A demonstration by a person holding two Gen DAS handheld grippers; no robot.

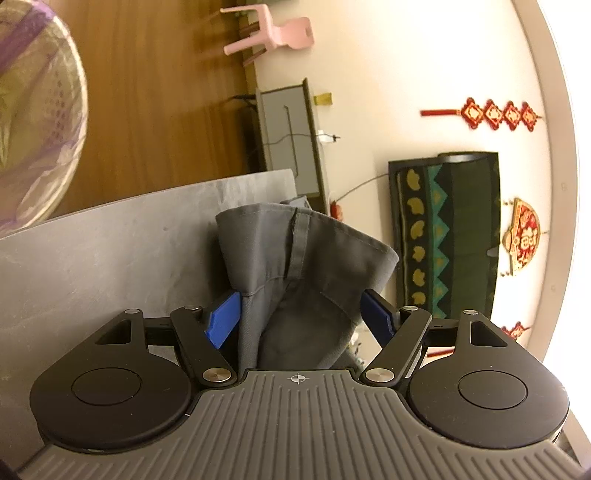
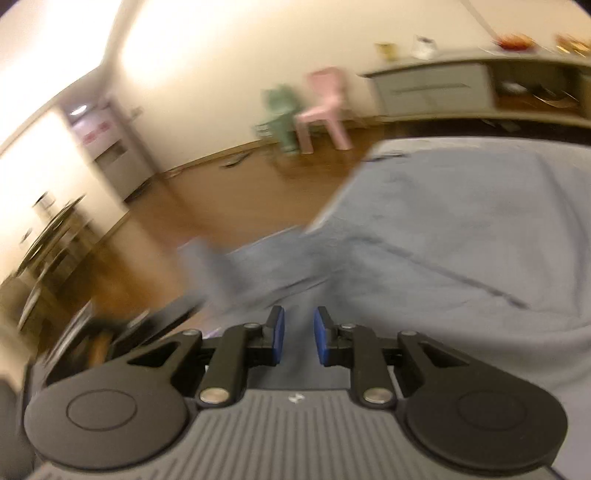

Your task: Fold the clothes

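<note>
Grey cotton fills the gap between the blue pads of the left gripper (image 1: 301, 317): a bunched garment (image 1: 295, 273), most likely trousers going by the belt loop sewn at its upper edge, stands up in loose folds between the two fingers. The jaws are spread wide, and the cloth sits against the inner face of each pad, though it looks slack rather than squeezed. This view is rolled on its side, so the wooden floor (image 1: 155, 103) runs up the left and the white wall lies to the right. Under the garment is a grey table top (image 1: 92, 266). Further off are a pink plastic chair (image 1: 277, 35), a low grey cabinet (image 1: 291, 144), red knot ornaments (image 1: 495, 114) on the wall and a dark green patterned cloth (image 1: 447, 236) draped over something black.

The right gripper (image 2: 298, 339) hangs just above a wide spread of grey fabric (image 2: 461, 229) that covers the table, with a seam running across it — the picture is badly blurred, so whether this is the same garment I cannot tell. Its jaws stand a narrow way apart, and cloth shows through the gap, lying below the pads rather than pinched by them. One flap of fabric (image 2: 210, 269) hangs off the near table edge. Beyond it are the pink chair (image 2: 325, 107), a green chair (image 2: 282, 114) beside it, and a long sideboard (image 2: 480, 88).
</note>
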